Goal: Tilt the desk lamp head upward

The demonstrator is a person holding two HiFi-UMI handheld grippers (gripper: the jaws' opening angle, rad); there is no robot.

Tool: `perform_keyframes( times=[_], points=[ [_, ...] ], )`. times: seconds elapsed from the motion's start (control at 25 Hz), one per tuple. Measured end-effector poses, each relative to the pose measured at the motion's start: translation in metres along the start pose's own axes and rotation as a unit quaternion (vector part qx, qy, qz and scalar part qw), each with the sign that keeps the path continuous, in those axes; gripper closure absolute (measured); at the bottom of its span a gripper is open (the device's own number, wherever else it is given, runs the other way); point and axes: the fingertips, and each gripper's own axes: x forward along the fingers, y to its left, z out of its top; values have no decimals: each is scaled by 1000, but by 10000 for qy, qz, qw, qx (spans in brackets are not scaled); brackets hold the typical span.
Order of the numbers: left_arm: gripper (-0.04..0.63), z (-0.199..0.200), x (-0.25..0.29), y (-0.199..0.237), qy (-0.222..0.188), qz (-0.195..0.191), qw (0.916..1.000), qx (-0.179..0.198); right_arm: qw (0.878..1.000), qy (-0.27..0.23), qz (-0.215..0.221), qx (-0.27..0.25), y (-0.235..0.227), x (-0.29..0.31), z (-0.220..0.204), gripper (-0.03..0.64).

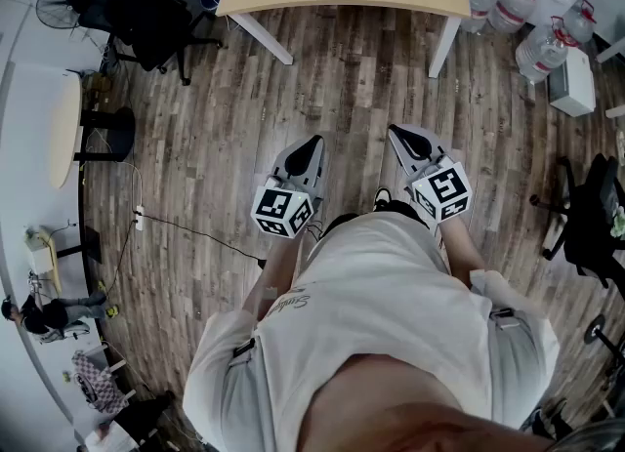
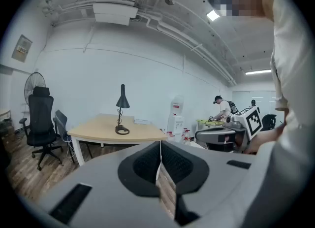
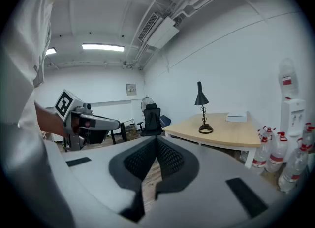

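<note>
Left gripper [image 2: 160,144] has its jaws pressed together, nothing between them; right gripper [image 3: 156,141] is likewise closed and empty; in the head view both are held side by side, the left [image 1: 313,142] and right [image 1: 396,134], over the wood floor [image 1: 342,89], close in front of the person; the lamp [image 2: 121,109] stands well apart from both, on the table [image 2: 96,129], set back from its near edge, shade opening downward; a flat box [image 3: 236,117] lies near the far edge; water bottles [image 1: 540,50] stand past the right corner.
</note>
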Motion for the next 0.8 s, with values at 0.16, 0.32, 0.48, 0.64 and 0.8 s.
perform_keyframes(
  times=[0.16,0.32,0.48,0.64,0.8],
  points=[
    [578,7,4,2,18,-10,10000,-60,9999,13,150,24,6,2,10,623],
    [578,6,5,10,17,-28,9999,-123,9996,19,257,-74,9,13,16,623],
    [578,-3,5,25,29,115,9994,-323,9994,90,322,14,11,24,11,623],
    [578,-4,7,35,-4,132,9993,-348,9993,100,364,11,9,35,11,623],
    [578,-5,10,44,35,89,9991,-413,9991,-85,308,266,-1,46,17,623]
  ],
)
